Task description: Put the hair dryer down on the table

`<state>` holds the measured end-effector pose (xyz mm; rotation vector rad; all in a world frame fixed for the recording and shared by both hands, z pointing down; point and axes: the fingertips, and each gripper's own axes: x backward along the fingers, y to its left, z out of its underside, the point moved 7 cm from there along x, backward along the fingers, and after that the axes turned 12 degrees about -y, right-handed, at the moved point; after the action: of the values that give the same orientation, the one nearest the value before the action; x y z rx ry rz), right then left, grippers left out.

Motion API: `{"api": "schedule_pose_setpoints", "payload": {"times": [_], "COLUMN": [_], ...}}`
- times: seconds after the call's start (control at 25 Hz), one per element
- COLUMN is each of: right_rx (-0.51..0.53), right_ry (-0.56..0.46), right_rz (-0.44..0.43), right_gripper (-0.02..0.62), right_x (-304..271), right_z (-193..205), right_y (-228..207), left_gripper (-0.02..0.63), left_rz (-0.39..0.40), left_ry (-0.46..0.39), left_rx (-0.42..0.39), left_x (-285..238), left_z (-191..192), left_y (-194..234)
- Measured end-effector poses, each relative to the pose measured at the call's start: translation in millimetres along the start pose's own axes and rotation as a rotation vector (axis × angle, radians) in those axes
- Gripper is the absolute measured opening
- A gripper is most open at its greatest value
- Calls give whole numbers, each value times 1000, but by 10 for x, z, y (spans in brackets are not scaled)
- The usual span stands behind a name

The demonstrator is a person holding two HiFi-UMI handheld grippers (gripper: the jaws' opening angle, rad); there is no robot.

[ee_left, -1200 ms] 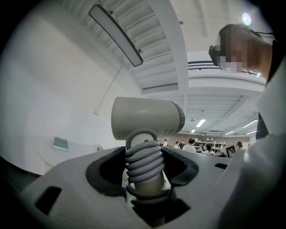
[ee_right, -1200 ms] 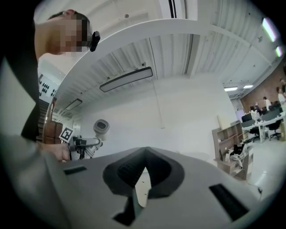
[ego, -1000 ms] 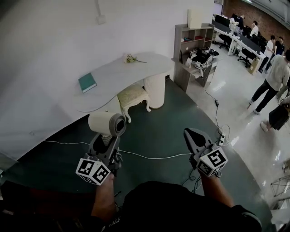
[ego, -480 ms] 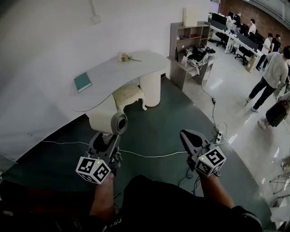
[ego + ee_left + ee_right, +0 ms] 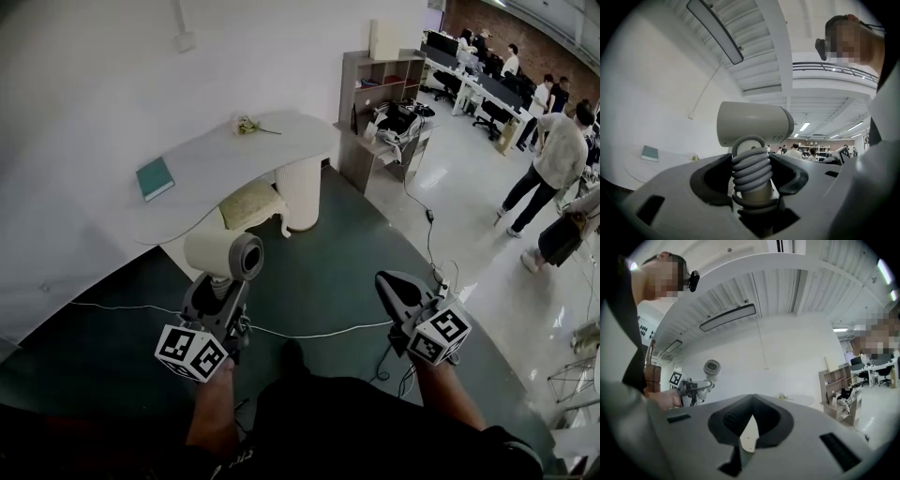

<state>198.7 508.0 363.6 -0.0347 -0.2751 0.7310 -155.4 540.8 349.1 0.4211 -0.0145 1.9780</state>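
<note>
A cream hair dryer (image 5: 225,254) with a grey nozzle stands upright in my left gripper (image 5: 215,298), which is shut on its handle, wound with grey cord (image 5: 750,171). In the left gripper view the dryer's barrel (image 5: 752,123) lies crosswise above the jaws. My right gripper (image 5: 395,290) is shut with nothing in it, held at the right at about the same height. The curved white table (image 5: 220,164) stands ahead by the wall, well beyond both grippers. From the right gripper view the hair dryer (image 5: 711,368) and the left gripper (image 5: 695,386) show at the left.
On the table lie a teal book (image 5: 155,178) and a small flower sprig (image 5: 247,125). A cushioned stool (image 5: 249,202) stands under it. A white cable (image 5: 309,331) crosses the dark green floor. A shelf unit (image 5: 384,117) stands right of the table; people (image 5: 548,164) stand farther right.
The table and the room have shifted left and slightly up in the head view. Both grippers hold nearly the same pose, the hair dryer still held upright.
</note>
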Motion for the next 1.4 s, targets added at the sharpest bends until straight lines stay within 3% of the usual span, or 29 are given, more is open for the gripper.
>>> {"api": "schedule_pose_setpoints", "payload": {"times": [0.36,0.68,1.16,1.4], "right_rx": [19,-6,-25,-34], "right_ry": [15,33,90,80], "right_rz": [15,-12,44,21], "right_gripper": [6,6,6,6], "right_x": [-1142,-2110,-2505,-2734], "right_z": [-24,257,459,559], "right_y": [-521,-613,-854,-1167], "left_gripper": [236,236,236,236], "left_rz": [32,61,57,33], "left_ry": [-34,-17,4,15], "left_rx": [-45,-2,55,54], "left_x": [-769,-1276,-1656,-1883], "left_z": [21,136,228,379], "left_y": [829,1602,2159,2276]}}
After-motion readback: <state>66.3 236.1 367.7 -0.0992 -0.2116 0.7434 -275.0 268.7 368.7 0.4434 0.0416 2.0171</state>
